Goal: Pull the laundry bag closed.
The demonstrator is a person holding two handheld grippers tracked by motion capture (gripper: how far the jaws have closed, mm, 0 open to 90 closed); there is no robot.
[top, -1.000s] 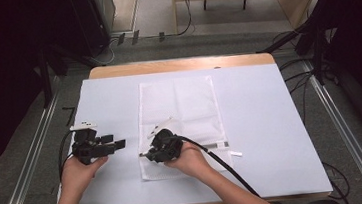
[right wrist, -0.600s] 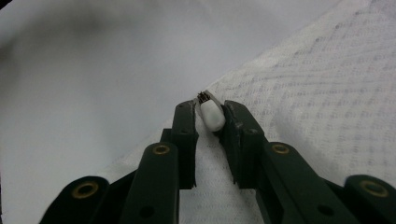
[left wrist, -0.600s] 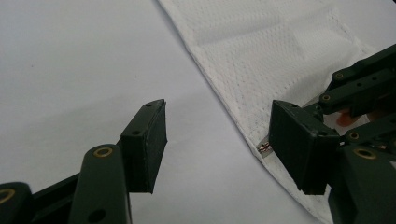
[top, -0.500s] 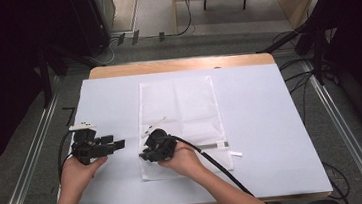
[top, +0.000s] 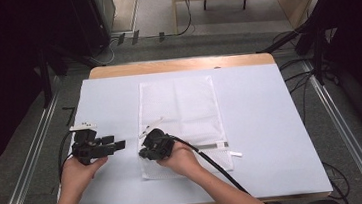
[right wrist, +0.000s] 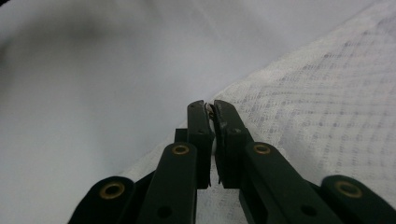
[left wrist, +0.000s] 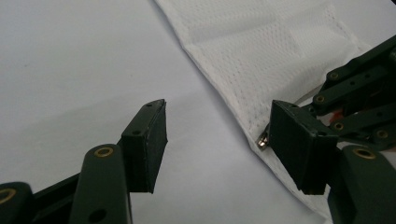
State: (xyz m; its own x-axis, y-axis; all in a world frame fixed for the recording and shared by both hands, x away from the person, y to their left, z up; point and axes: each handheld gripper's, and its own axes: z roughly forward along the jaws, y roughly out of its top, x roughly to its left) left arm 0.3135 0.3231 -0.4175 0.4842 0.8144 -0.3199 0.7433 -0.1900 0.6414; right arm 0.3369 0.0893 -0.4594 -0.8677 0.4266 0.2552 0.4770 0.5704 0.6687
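A white mesh bag (top: 180, 112) lies flat in the middle of the table. My right gripper (top: 143, 152) rests on the bag's near left edge. Its jaws have just been closing and now stand shut (right wrist: 210, 108) on a small metal zipper pull (right wrist: 209, 107) at that edge. My left gripper (top: 120, 144) lies on the table just left of the bag and points at the right gripper. Its jaws have just been closing a little but stand open (left wrist: 219, 140), with bare table and the bag's hem between them. The zipper pull (left wrist: 263, 140) glints beside its right-hand jaw.
The table (top: 271, 123) has a white cover. A grey zipper strip (top: 208, 146) runs across the bag's near end to a small white tag (top: 236, 154). The right gripper's cable (top: 215, 166) trails back toward the near edge. Dark equipment stands beyond the table's sides.
My right hand and its gripper have edged slightly left along the bag's near edge. The left hand has stayed where it was.
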